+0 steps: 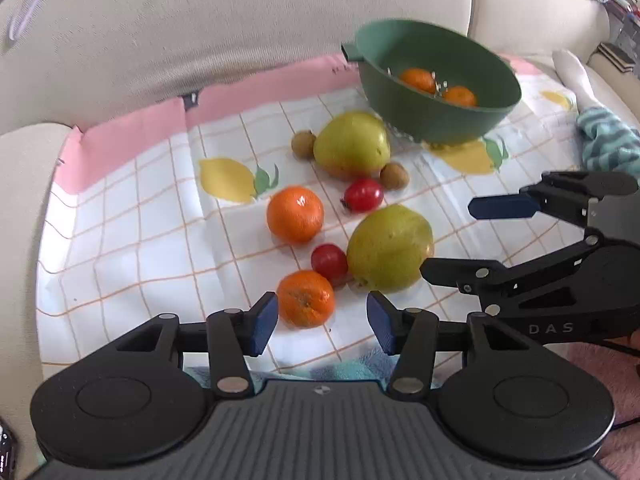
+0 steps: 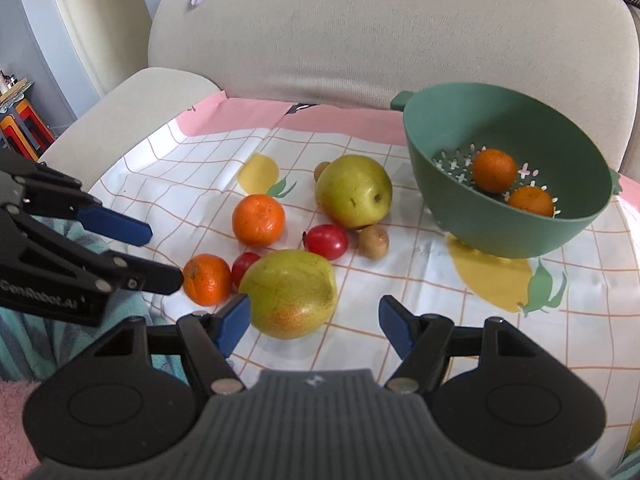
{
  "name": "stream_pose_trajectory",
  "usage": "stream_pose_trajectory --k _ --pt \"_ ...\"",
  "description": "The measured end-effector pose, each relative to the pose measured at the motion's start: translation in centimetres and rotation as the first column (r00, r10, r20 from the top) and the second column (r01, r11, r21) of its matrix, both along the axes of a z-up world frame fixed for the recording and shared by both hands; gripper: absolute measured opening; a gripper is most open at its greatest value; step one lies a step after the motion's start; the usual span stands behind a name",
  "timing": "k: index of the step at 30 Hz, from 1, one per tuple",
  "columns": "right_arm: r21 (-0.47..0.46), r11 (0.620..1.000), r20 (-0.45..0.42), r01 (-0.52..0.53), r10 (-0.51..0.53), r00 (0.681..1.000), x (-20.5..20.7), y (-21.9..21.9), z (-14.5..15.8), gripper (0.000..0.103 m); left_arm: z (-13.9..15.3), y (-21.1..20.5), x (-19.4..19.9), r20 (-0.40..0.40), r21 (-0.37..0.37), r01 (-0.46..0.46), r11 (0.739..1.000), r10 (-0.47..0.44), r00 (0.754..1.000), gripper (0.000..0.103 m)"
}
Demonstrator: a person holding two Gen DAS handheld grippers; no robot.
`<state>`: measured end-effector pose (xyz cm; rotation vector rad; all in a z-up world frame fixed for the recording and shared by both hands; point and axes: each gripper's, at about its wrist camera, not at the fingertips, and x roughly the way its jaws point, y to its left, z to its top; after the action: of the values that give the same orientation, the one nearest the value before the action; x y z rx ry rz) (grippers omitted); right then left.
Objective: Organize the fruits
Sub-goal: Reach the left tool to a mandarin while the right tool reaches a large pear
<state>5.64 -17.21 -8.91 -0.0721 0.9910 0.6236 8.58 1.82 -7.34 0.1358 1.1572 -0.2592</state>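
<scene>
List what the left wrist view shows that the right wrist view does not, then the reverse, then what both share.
Only the left wrist view: a striped teal cloth at the right edge of the lemon-print cloth, and clutter beyond the sofa.

Only the right wrist view: the colander's perforated bottom, a red stool at far left, and pink fluffy fabric.

Both: the green colander holding two oranges, two pears, two loose oranges, two red tomatoes, two small brown fruits, and the left gripper and right gripper, jaws open and empty.

Lemon-print checked cloth [image 2: 460, 320] over beige sofa [image 2: 360, 32]; teal towel [image 1: 608, 144] nearby.
</scene>
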Motion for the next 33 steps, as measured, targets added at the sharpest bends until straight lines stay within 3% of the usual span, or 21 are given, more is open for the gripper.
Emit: stream_pose_trajectory --k 6,16,33 --pt "-0.024 0.998 -0.013 -0.050 0.049 0.999 0.1 1.2 -1.0 0.071 -2.0 -0.2 0.6 -0.016 0.088 0.032 0.996 -0.031 0.999 0.060" --pt "0.050 0.999 -0.121 -0.014 0.020 0.992 2.0 1.5 -2.7 0.074 -4.0 -0.6 1.0 -0.020 0.119 0.101 0.988 -0.099 0.995 0.059" --pt "0.118 0.990 -0.247 0.070 -0.039 0.968 4.5 2.2 -5.1 0.074 -5.0 -0.3 2.3 -0.054 0.052 0.051 0.997 -0.049 0.997 0.052"
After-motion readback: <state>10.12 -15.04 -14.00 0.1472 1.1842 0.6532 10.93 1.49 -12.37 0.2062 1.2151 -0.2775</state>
